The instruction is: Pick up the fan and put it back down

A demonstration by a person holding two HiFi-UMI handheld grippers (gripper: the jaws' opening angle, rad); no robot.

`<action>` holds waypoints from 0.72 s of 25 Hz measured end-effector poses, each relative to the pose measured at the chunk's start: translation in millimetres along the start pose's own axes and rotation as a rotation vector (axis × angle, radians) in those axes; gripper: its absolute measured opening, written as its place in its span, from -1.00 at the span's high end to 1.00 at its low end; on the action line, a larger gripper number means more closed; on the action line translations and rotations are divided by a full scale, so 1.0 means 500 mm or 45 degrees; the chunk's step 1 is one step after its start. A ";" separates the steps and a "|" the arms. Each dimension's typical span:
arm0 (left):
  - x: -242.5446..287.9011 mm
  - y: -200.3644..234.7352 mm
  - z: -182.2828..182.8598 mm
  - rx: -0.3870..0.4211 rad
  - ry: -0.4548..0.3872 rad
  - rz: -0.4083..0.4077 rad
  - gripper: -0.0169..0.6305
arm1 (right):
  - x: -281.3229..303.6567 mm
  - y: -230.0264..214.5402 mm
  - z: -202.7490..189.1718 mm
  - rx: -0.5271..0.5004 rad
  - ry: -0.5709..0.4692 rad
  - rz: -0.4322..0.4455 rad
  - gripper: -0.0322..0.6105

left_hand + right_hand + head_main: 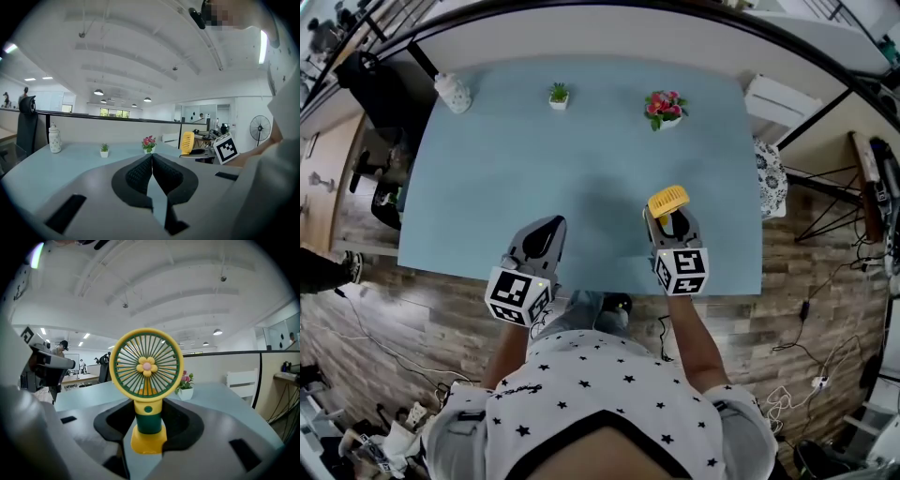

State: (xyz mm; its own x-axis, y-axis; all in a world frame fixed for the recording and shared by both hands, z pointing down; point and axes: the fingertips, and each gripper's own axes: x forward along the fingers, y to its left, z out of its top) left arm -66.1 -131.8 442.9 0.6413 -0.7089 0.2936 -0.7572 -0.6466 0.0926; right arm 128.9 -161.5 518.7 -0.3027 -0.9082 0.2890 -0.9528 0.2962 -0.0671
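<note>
A small yellow and green fan (668, 200) with a flower at its hub stands upright in my right gripper (668, 217), above the front right of the pale blue table (581, 169). In the right gripper view the fan (146, 380) faces the camera, and my right gripper (147, 427) is shut on its green stem and yellow base. My left gripper (546, 228) hovers near the table's front edge, to the left of the fan, shut with nothing in it. Seen from the left gripper view, my left gripper (152, 157) has its tips together, and the fan (187, 142) shows edge-on at the right.
Along the table's far edge stand a white jar (453, 92), a small green plant (559, 95) and a pot of pink flowers (665, 108). A black chair (366, 75) is at the left, a white chair (778, 98) at the right. A black partition rail runs behind.
</note>
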 end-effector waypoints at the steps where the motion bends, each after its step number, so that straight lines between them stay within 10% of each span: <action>1: 0.007 -0.001 0.006 0.001 -0.011 -0.014 0.86 | -0.005 -0.003 0.012 0.000 -0.011 -0.006 0.36; 18: 0.132 -0.086 0.101 0.052 -0.132 -0.297 0.86 | -0.110 -0.056 0.187 -0.014 -0.154 -0.122 0.36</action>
State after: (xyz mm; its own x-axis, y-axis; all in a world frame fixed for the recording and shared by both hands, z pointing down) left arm 15.2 -164.9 410.0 0.8087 -0.5631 0.1698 -0.5832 -0.8052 0.1074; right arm 170.1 -147.7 415.2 -0.2115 -0.9614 0.1763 -0.9774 0.2088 -0.0339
